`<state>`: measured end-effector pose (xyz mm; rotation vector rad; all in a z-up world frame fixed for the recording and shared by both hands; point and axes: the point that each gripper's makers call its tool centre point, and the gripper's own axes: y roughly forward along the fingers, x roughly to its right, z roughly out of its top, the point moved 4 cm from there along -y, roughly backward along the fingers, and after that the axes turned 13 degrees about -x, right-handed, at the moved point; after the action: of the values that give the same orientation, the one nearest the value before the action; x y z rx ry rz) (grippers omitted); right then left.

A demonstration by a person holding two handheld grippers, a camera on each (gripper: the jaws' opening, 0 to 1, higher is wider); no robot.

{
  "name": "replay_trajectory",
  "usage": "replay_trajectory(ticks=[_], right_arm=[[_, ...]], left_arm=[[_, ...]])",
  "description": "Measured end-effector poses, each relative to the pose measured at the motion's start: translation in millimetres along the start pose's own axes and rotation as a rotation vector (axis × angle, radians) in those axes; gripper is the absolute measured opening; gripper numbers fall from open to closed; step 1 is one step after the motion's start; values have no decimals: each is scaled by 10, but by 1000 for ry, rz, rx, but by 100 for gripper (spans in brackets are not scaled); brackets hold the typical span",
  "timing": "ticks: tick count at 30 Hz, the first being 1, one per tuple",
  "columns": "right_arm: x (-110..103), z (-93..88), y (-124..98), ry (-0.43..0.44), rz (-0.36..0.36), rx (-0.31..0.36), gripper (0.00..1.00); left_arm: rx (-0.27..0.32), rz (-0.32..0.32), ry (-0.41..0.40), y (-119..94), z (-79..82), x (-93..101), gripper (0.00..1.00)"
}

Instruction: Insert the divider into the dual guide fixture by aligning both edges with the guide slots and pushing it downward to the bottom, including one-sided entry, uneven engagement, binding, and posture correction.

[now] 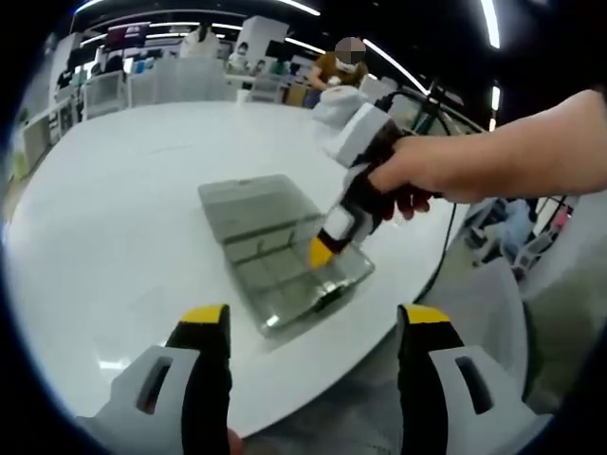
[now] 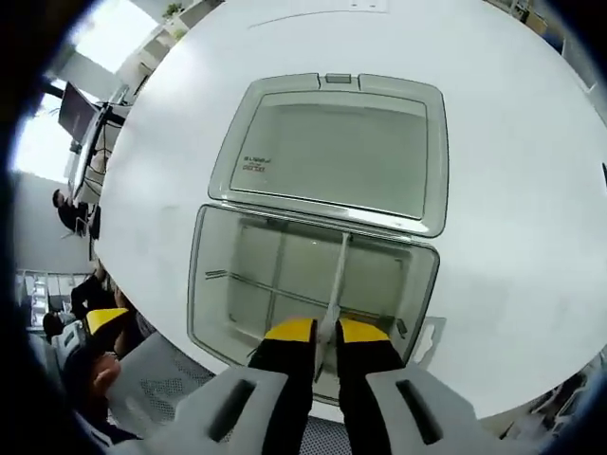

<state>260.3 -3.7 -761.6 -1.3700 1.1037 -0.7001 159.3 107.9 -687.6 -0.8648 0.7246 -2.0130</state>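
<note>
The left gripper [image 1: 313,327], seen in the left gripper view, has its yellow-tipped black jaws spread wide with nothing between them. It hangs back over the near edge of the round white worktop [image 1: 123,218], off the box, probably held in reserve to steady the box or correct the divider's posture.

Ahead of it lies the clear plastic compartment box [image 1: 285,270], its hinged clear lid [image 1: 251,194] folded flat on the worktop behind. In the right gripper view the lid [image 2: 341,156] lies beyond the box [image 2: 213,275], so the top of the box is fully open for a downward push. Thin moulded ribs on the box walls look to be the guide slots, though they are too fine to confirm.

The right gripper [image 2: 324,332] has its jaws pressed together on the near end of the thin translucent white divider strip [image 2: 339,275]. The strip stands on edge inside the box and runs from the near wall toward the far wall. Pinching the end gives control of tilt. Whether both ends sit in their slots, or how deep the strip has gone, cannot be told.

In the left gripper view the right gripper [image 1: 327,248], held by a person's hand [image 1: 427,175], reaches down into the box from the right.

Open room: the box sits close to the worktop edge nearest the person, with broad bare surface to the left and beyond. The near box wall is just beside the right gripper tips and could foul them on further descent.
</note>
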Motion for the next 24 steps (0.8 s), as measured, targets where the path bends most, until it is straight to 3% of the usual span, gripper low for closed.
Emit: replay_trajectory(ticks=[9,19,24], right_arm=[[-43,-16,-26,-5,-42,-15,1],[-80,-21,-8,-81,-144,-44,0],[-66,-45,-20,-123,-153,-38,1]], left_arm=[[0,1,0,-15,-2,24,69],[0,7,0,-30,-19,43,69],[-5,8,4,-32,-31,61,68]])
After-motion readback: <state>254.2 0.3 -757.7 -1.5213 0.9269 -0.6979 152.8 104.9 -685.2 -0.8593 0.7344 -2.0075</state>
